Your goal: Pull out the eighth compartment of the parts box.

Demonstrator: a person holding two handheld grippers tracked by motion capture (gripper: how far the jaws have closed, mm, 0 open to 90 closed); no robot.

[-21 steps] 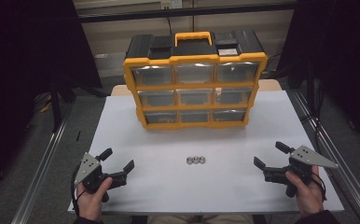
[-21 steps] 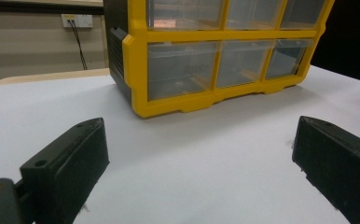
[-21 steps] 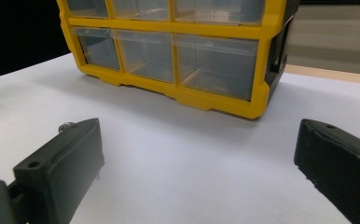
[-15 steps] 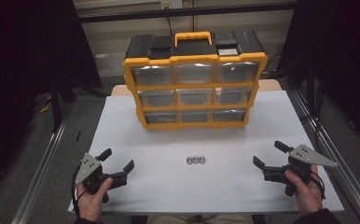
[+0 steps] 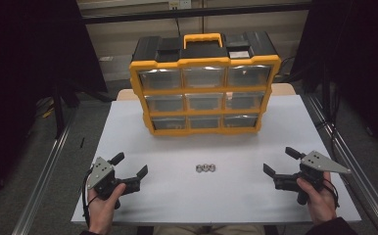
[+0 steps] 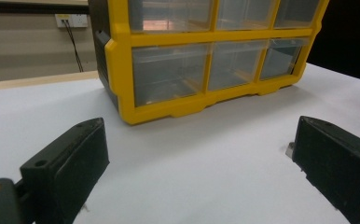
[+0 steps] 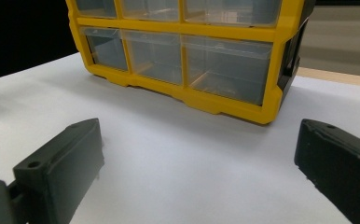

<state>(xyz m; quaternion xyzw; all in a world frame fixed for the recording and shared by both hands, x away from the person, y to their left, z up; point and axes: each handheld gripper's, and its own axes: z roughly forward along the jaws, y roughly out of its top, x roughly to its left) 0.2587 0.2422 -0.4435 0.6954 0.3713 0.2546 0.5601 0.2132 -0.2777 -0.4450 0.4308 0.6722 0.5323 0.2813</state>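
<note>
A yellow and black drawer cabinet point(image 5: 204, 81) with clear drawers stands at the back of the white table point(image 5: 226, 147), all drawers pushed in. Three small metal nuts point(image 5: 205, 168) lie in a row on the table in front of it. My left gripper point(image 5: 129, 165) rests near the front left corner, open, nothing between its jaws. My right gripper point(image 5: 281, 161) sits at the front right, open and empty too. In the left gripper view the cabinet point(image 6: 206, 56) fills the top and one nut point(image 6: 289, 150) peeks out beside the right jaw. The right gripper view faces the cabinet point(image 7: 183, 51) across bare table.
Metal rails point(image 5: 45, 181) run along both sides of the table. A wooden edge point(image 5: 285, 89) shows behind the cabinet. Dark curtains stand on the left and right. A wall socket point(image 6: 70, 20) sits on the back wall.
The right hand and its gripper have slid slightly left and forward. The left gripper, the nuts and the cabinet have kept still.
</note>
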